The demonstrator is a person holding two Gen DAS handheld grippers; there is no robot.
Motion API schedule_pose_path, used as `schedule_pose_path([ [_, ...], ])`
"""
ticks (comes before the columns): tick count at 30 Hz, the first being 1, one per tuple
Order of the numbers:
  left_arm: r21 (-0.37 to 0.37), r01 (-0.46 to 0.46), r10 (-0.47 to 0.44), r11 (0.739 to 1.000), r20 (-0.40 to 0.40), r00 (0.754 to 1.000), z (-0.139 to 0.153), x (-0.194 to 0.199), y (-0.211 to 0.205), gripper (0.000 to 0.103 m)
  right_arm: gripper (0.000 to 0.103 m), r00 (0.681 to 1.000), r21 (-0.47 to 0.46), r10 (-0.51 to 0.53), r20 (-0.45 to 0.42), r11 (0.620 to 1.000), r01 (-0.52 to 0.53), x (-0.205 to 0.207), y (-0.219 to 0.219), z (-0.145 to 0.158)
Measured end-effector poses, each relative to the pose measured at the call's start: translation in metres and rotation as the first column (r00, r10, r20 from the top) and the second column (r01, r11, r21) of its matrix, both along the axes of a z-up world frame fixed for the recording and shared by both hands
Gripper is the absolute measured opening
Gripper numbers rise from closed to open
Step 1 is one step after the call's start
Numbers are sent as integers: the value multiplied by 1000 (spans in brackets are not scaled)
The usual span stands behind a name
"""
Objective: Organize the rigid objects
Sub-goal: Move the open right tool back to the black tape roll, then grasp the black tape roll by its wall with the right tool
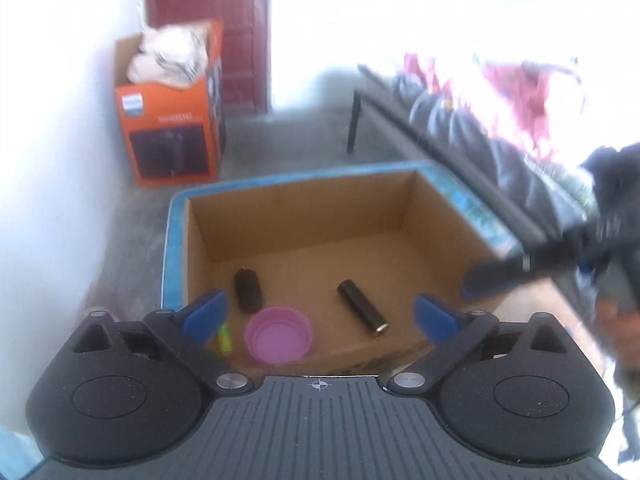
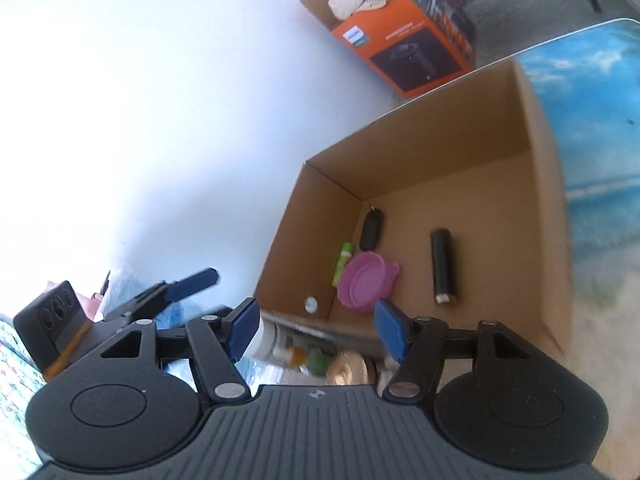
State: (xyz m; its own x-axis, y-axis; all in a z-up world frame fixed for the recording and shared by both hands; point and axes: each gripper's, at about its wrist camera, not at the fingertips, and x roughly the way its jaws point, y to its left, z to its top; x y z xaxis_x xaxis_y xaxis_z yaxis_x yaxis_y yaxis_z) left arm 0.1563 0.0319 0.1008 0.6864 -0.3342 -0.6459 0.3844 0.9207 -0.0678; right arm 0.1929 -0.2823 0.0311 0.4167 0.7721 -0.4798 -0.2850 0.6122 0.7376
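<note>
So, both grippers empty over the cardboard box [image 1: 304, 220]

Left hand-held gripper [image 1: 320, 316] gapes wide, right hand-held gripper [image 2: 316, 328] partly apart. Inside: pink lid [image 1: 279, 340], black cylinder [image 1: 362, 308], green tube [image 2: 343, 262]. Orange carton's [image 2: 404, 44] print is too blurry to read.

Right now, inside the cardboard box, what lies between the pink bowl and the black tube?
Nothing: bare cardboard floor separates the pink bowl from the black tube, in both wrist views.

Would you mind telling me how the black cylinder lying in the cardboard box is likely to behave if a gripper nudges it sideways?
The black cylinder lies on its side on the cardboard box floor, so it would probably roll. It looks smooth and rigid, so pads might slip. Nearest it is the pink bowl, which might stop it.
</note>
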Motion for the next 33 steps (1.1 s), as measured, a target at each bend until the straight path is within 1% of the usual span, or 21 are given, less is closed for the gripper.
schedule_pose_path([
  [3, -31, -18, 19, 999, 45, 999, -11, -29, -1, 103, 66, 999, -34, -45, 11, 998, 45, -33, -3, -17],
  [5, -54, -32, 35, 998, 51, 998, -26, -47, -3, 103, 66, 997, -50, -74, 0, 996, 74, -49, -1, -33],
  [7, -69, -34, 36, 997, 19, 999, -41, -61, -7, 103, 66, 995, -75, -95, -11, 993, 94, -66, 0, -46],
  [10, -88, -35, 31, 995, -45, 998, -63, -83, -15, 103, 66, 992, -144, -123, 8, 982, 123, -86, 9, -56],
  [12, -69, -31, 24, 997, -91, 996, -80, -89, -20, 103, 66, 991, -193, -131, 31, 972, 135, -98, 19, -65],
  [14, -34, -19, 15, 999, -120, 993, -93, -99, -25, 103, 66, 991, -235, -127, 54, 963, 136, -107, 28, -71],
  [16, 5, -7, 8, 1000, -130, 992, -104, -102, -29, 103, 66, 991, -267, -112, 71, 955, 127, -112, 40, -74],
  [18, 43, -3, 8, 999, -132, 991, -112, -105, -30, 103, 65, 992, -281, -88, 86, 953, 109, -115, 47, -75],
  [20, 74, -9, 18, 997, -120, 993, -119, -105, -31, 102, 61, 993, -289, -59, 101, 953, 86, -118, 58, -78],
  [23, 105, -19, 30, 994, -108, 994, -128, -103, -34, 99, 54, 993, -298, -27, 115, 953, 61, -117, 75, -82],
  [25, 108, -22, 35, 994, -114, 993, -130, -100, -34, 92, 53, 992, -314, -11, 125, 948, 50, -114, 84, -84],
  [27, 103, -28, 40, 994, -118, 992, -134, -101, -33, 85, 49, 991, -328, 3, 130, 944, 40, -112, 91, -85],
  [29, 98, -27, 37, 995, -104, 994, -136, -104, -33, 83, 42, 991, -341, 18, 130, 940, 28, -110, 97, -88],
  [30, 93, -23, 33, 995, -99, 995, -136, -105, -33, 80, 39, 992, -347, 23, 128, 938, 23, -109, 99, -89],
  [32, 89, -16, 24, 996, -87, 996, -136, -108, -32, 76, 32, 993, -357, 29, 119, 934, 16, -106, 100, -94],
  [33, 87, -9, 16, 996, -82, 997, -136, -109, -33, 71, 31, 993, -359, 28, 114, 933, 15, -106, 101, -96],
])
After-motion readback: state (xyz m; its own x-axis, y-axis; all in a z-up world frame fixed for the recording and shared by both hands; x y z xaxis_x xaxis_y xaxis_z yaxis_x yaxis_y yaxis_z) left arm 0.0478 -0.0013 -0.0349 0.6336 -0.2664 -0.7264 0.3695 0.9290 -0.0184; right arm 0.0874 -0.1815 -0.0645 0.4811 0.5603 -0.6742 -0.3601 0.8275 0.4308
